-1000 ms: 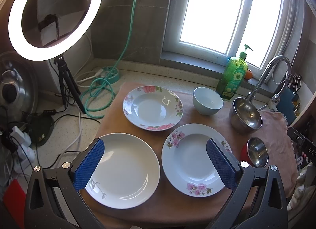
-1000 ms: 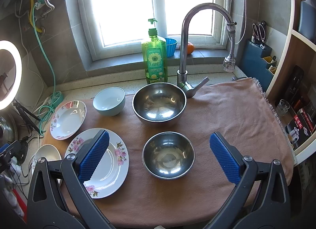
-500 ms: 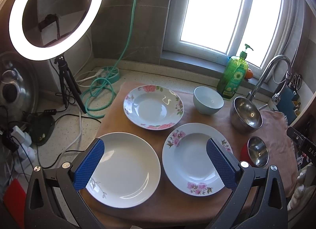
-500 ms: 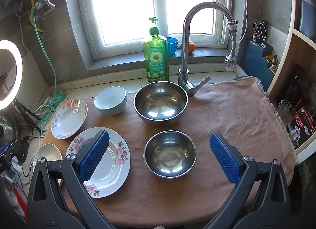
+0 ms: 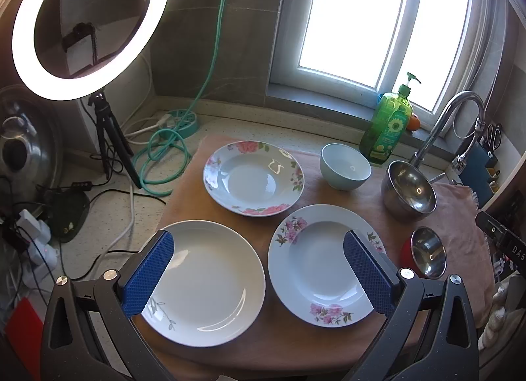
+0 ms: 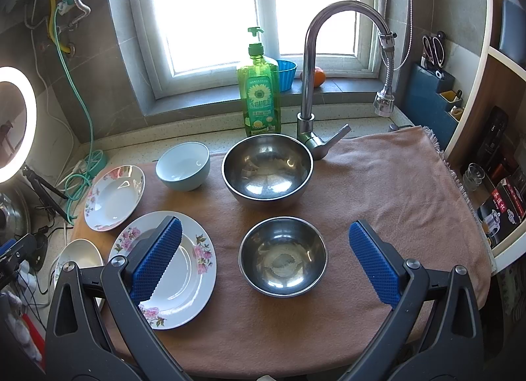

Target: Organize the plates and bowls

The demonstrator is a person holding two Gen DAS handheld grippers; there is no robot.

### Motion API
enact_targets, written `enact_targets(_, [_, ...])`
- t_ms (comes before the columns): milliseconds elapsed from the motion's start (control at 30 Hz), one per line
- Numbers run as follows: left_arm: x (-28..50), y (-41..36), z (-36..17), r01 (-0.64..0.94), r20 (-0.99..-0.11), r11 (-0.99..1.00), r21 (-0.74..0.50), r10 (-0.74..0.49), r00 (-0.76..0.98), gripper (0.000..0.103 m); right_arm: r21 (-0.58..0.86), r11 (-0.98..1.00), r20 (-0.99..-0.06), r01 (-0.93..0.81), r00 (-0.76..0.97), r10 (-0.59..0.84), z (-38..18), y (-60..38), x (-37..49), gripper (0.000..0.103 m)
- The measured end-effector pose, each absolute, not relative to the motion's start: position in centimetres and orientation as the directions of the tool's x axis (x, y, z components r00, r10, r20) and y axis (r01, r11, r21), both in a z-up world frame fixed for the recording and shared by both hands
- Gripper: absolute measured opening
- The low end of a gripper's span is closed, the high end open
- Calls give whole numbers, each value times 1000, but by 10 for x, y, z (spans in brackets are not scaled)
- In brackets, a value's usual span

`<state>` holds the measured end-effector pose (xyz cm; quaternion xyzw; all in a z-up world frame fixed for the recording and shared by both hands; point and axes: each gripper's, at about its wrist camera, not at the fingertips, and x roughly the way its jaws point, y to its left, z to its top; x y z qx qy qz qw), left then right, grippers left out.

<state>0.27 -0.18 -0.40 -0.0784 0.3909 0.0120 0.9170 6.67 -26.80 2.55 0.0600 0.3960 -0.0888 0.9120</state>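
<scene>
Three plates lie on a brown cloth (image 5: 256,348): a plain white plate (image 5: 210,282) at front left, a pink-flowered plate (image 5: 315,266) at front right, a rose-rimmed plate (image 5: 253,178) behind them. My left gripper (image 5: 259,274) hovers open above the two front plates, holding nothing. A pale blue bowl (image 6: 183,165), a large steel bowl (image 6: 267,172) and a small steel bowl (image 6: 283,256) sit further right. My right gripper (image 6: 263,266) stands open over the small steel bowl, its left finger above the pink-flowered plate (image 6: 184,282).
A green soap bottle (image 6: 259,91) and a curved tap (image 6: 328,62) stand behind the bowls. A ring light (image 5: 88,22) on a tripod, a coiled green hose (image 5: 164,151) and cables crowd the left counter. Shelves (image 6: 493,183) border the cloth's right edge.
Both views have crept slightly forward and down toward the dishes. No dish has moved and both grippers stay open.
</scene>
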Motion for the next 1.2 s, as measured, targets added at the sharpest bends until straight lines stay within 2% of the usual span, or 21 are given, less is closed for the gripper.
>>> enact_targets(333, [5, -2, -6, -78, -726, 988, -132, -43, 686, 102, 44, 977, -743, 209, 661, -107, 19, -265, 67, 103])
enact_targets(967, [23, 2, -36, -26, -794, 991, -135, -92, 601, 102, 159, 973, -806, 166, 591, 31, -16, -275, 58, 103])
enact_targets(1100, [28, -1, -43, 1, -807, 991, -131, -107, 581, 99, 177, 972, -825, 152, 562, 62, -25, -272, 54, 96])
enact_targets(1200, [32, -3, -49, 27, -821, 990, -141, -132, 556, 90, 221, 965, -835, 140, 538, 114, -36, -269, 51, 86])
